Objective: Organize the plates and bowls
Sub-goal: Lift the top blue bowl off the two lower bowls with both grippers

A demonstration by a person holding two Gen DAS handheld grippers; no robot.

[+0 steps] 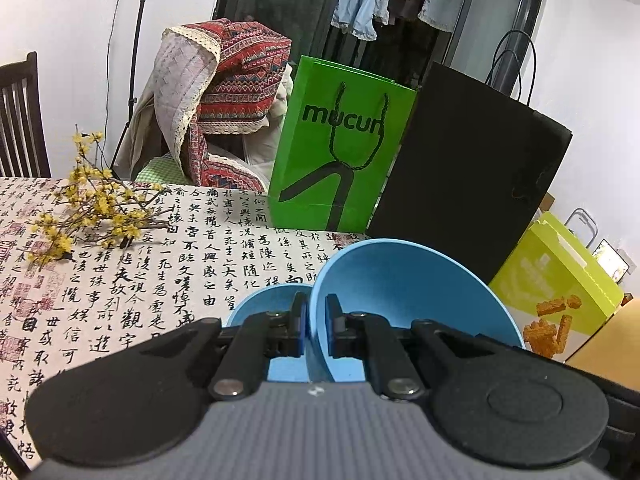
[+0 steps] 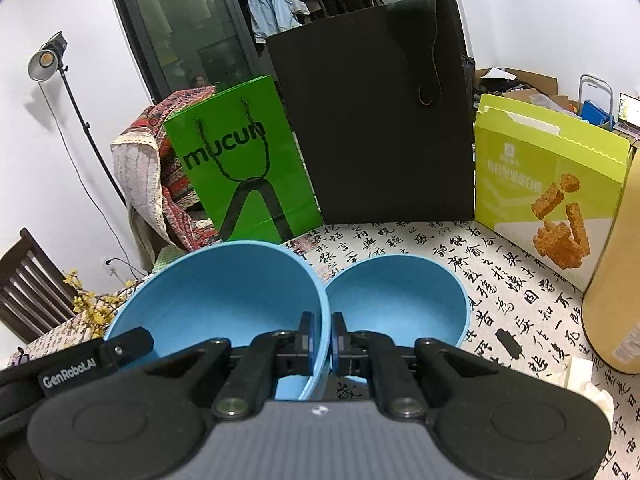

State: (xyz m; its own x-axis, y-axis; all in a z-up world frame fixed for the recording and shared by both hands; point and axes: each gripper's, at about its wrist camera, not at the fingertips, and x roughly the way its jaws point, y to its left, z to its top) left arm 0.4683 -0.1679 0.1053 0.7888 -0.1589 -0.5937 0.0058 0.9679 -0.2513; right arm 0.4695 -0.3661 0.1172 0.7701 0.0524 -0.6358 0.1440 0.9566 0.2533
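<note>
Each tool pinches one rim of the same large, smooth blue plastic bowl [image 2: 224, 296], left tool [image 1: 316, 326] and right tool [image 2: 322, 338] lifting it above the table [image 2: 520, 304], just beside the smaller blue bowl [image 2: 396, 300], so uneven pulling may slip it free.

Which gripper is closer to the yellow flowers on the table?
Left. The left gripper holds the blue bowl on the side facing the yellow flowers. The right gripper holds the bowl's opposite rim, farther from them.

White walls [image 2: 60, 152], dark glass door [image 2: 192, 32] w/ hung clothes [image 1: 360, 4], studio lamp [image 2: 44, 60] on stand, dark wood chair [image 1: 20, 120].
</note>
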